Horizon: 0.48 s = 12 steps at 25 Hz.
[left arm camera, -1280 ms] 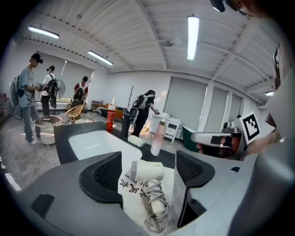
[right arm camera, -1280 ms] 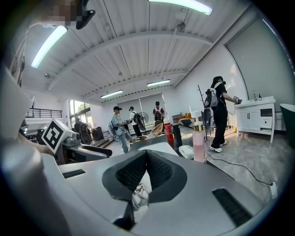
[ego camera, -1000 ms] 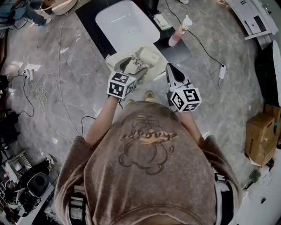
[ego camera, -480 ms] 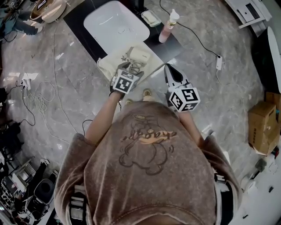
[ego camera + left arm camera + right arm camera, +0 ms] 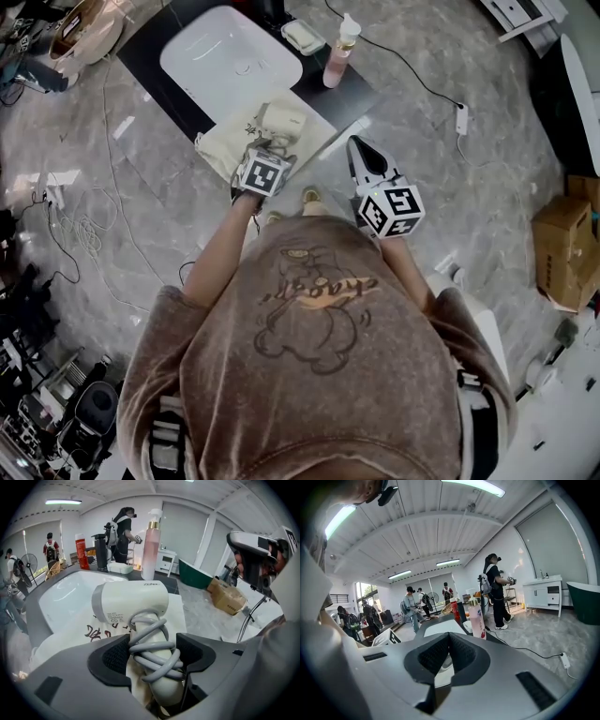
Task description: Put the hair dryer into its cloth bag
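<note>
Left claw dropped around white plastic hair dryer handle (cord-wrapped) on beige cloth bag — jaws closing, spread, not pinching; right claw pressed together — empty.

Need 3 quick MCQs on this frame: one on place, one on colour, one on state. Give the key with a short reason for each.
1. Where does the hair dryer lie?
A. on the floor
B. on the cloth bag
C. in a cardboard box

2. What colour is the pump bottle?
A. green
B. black
C. pink

3. What is the state of the right gripper?
A. open
B. shut and empty
C. shut on the cord

Key:
1 B: the head view shows it resting on the bag's cloth.
2 C: its body is pink in all three views.
3 B: in its own view the pads meet with nothing between them.
</note>
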{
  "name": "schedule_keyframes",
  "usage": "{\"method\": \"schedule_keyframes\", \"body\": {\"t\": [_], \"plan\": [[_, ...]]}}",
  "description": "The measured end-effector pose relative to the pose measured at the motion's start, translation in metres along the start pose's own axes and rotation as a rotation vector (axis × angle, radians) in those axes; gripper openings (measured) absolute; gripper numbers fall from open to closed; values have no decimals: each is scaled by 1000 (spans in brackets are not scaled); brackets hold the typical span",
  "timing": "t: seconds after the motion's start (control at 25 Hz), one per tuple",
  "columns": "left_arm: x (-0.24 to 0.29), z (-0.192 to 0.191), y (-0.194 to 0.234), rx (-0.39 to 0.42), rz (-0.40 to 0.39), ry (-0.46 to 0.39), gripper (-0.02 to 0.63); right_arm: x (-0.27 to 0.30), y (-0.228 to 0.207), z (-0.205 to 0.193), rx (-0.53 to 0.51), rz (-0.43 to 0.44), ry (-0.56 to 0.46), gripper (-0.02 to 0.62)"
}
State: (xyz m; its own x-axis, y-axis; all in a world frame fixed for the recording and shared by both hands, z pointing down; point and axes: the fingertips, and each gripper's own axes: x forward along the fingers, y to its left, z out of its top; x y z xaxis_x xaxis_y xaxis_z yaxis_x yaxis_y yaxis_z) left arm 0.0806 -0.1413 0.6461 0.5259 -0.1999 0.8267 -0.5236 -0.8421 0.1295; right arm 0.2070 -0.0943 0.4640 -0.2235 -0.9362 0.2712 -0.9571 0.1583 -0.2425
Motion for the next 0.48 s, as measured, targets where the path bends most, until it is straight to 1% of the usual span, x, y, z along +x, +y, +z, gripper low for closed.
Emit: {"method": "schedule_keyframes", "body": {"t": [0.08, 0.28, 0.36, 0.48], "plan": [[3, -2, 0, -18, -13, 17, 314, 0, 0, -1, 4, -1, 2, -2], [4, -5, 1, -26, -11, 46, 310, 1, 0, -3, 3, 3, 5, 0], [5, -6, 1, -35, -14, 41, 307, 1, -1, -4, 2, 3, 5, -2], [6, -5, 3, -59, -1, 13, 297, 0, -2, -4, -1, 0, 5, 0]]}}
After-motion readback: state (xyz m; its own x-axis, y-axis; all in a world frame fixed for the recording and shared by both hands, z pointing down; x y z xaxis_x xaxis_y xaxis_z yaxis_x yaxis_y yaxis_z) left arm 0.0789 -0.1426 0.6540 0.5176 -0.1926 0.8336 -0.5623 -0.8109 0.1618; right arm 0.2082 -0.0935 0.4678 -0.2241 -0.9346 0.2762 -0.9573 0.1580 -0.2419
